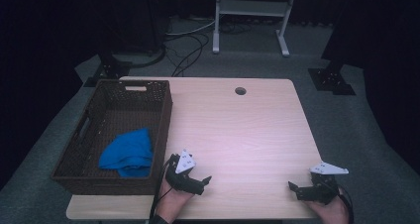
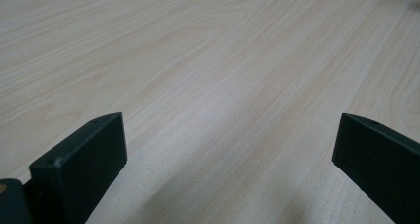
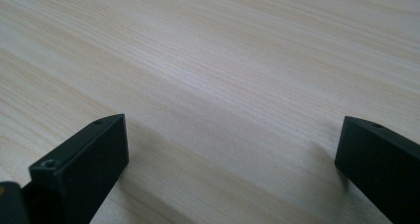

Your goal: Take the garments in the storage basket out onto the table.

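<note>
Both grippers — left gripper (image 1: 204,180), right gripper (image 1: 294,188) — rest spread and empty on the pale wooden counter (image 1: 237,130); crumpled blue cloth (image 1: 128,153) lies in the brown wicker basket (image 1: 163,120).

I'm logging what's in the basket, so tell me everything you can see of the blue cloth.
The cloth is bright blue, soft-looking fabric, crumpled into a loose heap with folds rather than laid flat. It lies inside the brown wicker basket, on its floor toward the near right corner, its right side close against the right wall. Neither tool touches it; the left tool rests on the table just outside that wall. No print or label can be made out.
</note>
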Motion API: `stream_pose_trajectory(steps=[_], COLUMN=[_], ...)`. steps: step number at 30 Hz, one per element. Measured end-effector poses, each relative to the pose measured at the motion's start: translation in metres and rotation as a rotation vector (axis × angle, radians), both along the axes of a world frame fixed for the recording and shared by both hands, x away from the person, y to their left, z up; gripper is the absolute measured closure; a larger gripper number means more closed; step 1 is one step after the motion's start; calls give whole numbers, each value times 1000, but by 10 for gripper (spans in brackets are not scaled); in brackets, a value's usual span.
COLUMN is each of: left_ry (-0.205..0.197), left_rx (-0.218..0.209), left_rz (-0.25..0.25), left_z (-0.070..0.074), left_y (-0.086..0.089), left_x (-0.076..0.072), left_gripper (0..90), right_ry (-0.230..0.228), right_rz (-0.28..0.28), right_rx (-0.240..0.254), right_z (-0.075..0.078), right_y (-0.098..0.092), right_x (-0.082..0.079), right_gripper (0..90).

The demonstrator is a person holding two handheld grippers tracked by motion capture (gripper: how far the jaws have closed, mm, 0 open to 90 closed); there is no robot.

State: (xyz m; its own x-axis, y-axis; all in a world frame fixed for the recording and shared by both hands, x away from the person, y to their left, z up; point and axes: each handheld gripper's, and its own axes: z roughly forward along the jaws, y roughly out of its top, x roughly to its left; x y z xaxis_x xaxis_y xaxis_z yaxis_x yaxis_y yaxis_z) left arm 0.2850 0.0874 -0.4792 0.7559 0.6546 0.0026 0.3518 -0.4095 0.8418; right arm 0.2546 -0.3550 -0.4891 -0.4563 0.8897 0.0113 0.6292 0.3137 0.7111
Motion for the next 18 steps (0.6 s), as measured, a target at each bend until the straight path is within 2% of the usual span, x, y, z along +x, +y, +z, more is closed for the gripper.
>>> stream_pose_trajectory(steps=[4,8,18], left_ry=[-13,-47,-86], left_rx=[-38,-60,-83], left_rz=[0,5,16], left_z=[1,1,1], left_y=[1,2,2], left_x=[1,-1,-5], left_gripper=[2,2,2], right_ry=[0,0,1], right_rz=[0,-2,6], right_rx=[3,2,2], right_z=[0,0,0], right_y=[0,0,0], right_x=[-1,-2,-2], right_gripper=[0,0,0])
